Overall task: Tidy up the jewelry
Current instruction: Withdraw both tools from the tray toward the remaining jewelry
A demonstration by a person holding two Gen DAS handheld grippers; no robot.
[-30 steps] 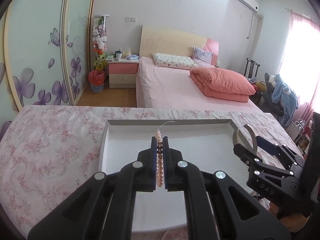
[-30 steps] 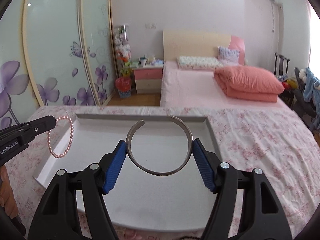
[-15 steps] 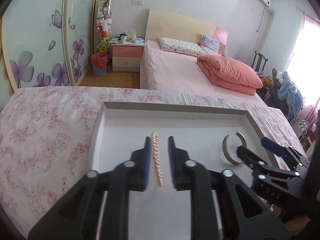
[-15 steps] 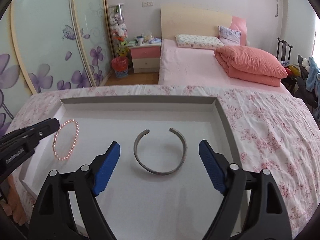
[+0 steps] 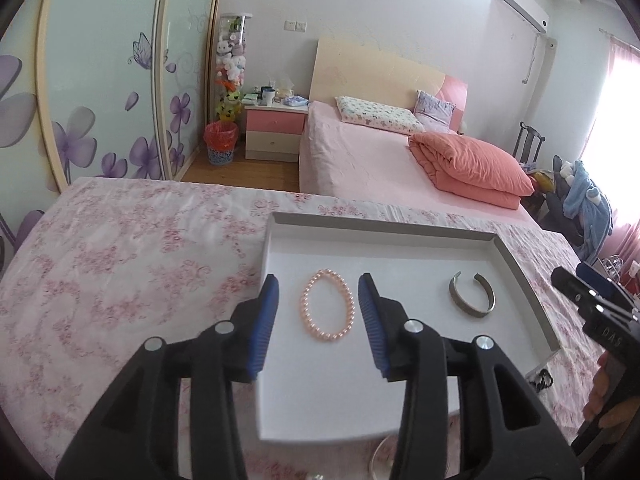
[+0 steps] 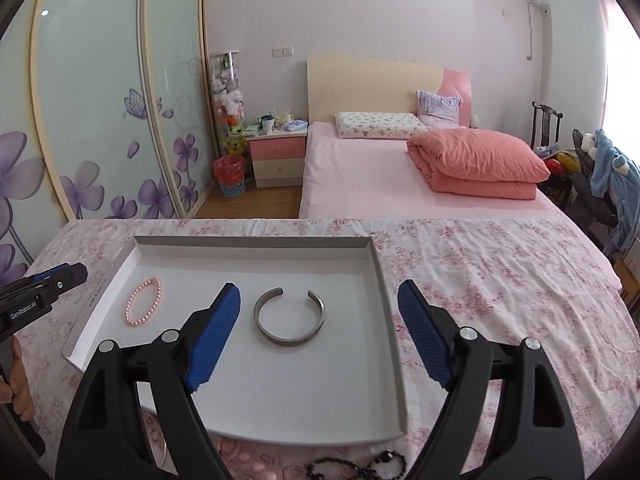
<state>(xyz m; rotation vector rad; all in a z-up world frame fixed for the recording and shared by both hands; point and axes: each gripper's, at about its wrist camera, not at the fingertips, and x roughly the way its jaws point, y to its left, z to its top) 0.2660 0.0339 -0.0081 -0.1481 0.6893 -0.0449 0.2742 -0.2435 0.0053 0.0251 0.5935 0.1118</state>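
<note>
A pink pearl bracelet (image 5: 328,306) lies flat in the white tray (image 5: 384,230), and it also shows in the right wrist view (image 6: 143,301). A silver cuff bangle (image 6: 289,317) lies to its right in the tray (image 6: 252,242); it shows in the left wrist view too (image 5: 472,300). My left gripper (image 5: 318,316) is open and empty, raised just behind the pearl bracelet. My right gripper (image 6: 320,332) is open wide and empty, raised behind the bangle.
The tray sits on a table with a pink floral cloth (image 6: 500,272). Dark bead jewelry (image 6: 356,468) and a thin ring-shaped piece (image 6: 165,456) lie on the cloth by the tray's near edge. A bed (image 6: 400,176) stands beyond the table.
Both grippers opened and let go: the pearl bracelet and the bangle now lie flat in the tray. Both grippers have drawn back and up from them.
</note>
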